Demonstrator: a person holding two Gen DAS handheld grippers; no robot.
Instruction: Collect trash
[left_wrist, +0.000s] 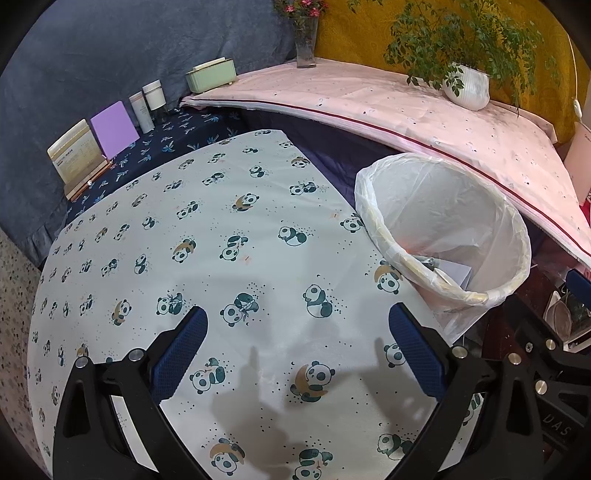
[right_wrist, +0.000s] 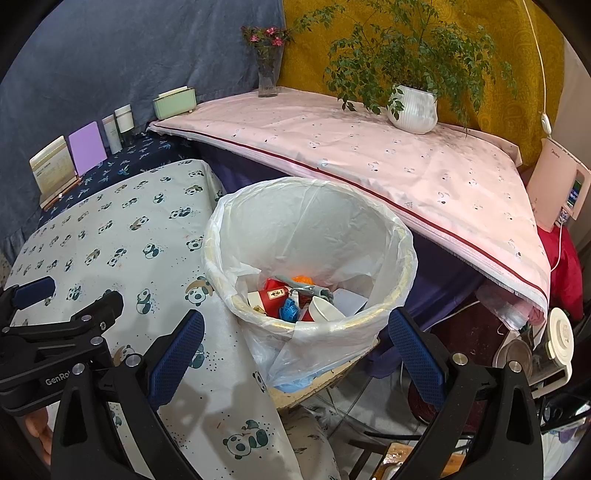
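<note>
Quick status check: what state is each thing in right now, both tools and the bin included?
left tool: open, empty, over the panda cloth.
right tool: open, empty, facing the bin.
trash bin: lined with a plastic bag, uncovered, partly filled.
trash: inside the bin, at the bottom.
panda cloth: no loose trash visible on it.

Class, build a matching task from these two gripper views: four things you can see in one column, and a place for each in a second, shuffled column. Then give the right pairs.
Things:
1. trash bin
2. white plant pot
3. purple card
4. left gripper

Places:
A. on the pink cloth, before the yellow backdrop
B. above the panda tablecloth, open and empty
C. beside the panda table's edge, lined with a clear bag, trash inside
D. on the dark blue patterned cloth, leaning against the grey backdrop

Pairs: 1-C, 2-A, 3-D, 4-B
</note>
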